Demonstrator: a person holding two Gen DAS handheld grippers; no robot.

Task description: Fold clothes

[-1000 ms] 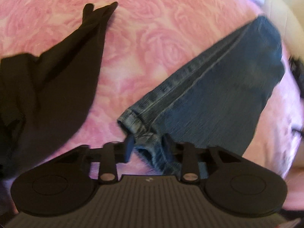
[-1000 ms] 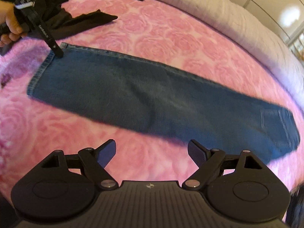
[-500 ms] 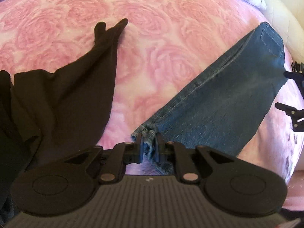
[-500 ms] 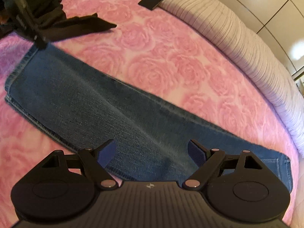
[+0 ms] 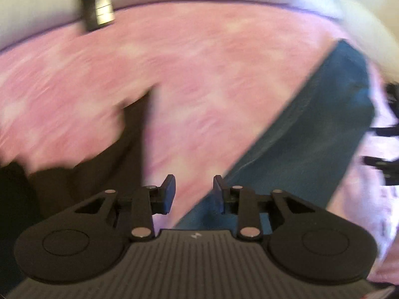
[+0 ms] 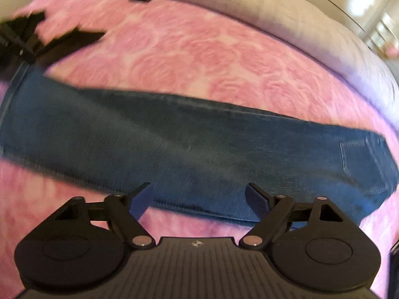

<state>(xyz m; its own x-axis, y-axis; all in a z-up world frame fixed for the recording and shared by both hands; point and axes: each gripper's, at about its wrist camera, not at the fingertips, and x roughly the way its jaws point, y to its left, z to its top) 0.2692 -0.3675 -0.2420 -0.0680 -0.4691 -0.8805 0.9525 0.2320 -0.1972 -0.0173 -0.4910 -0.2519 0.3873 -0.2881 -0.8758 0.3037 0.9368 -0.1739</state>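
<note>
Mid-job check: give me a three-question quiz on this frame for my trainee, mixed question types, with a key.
1. True or false: the left gripper is clamped on the jeans.
2. Multiple choice: the jeans lie on the pink blanket as
A) a crumpled heap
B) one long flat strip
C) a rolled bundle
3. Fill in: beside the hem end of the jeans lies a ____ garment.

Key
1. False: its jaws stand apart with nothing between them.
2. B. The right gripper hovers open near the strip's long edge.
3. Black.
</note>
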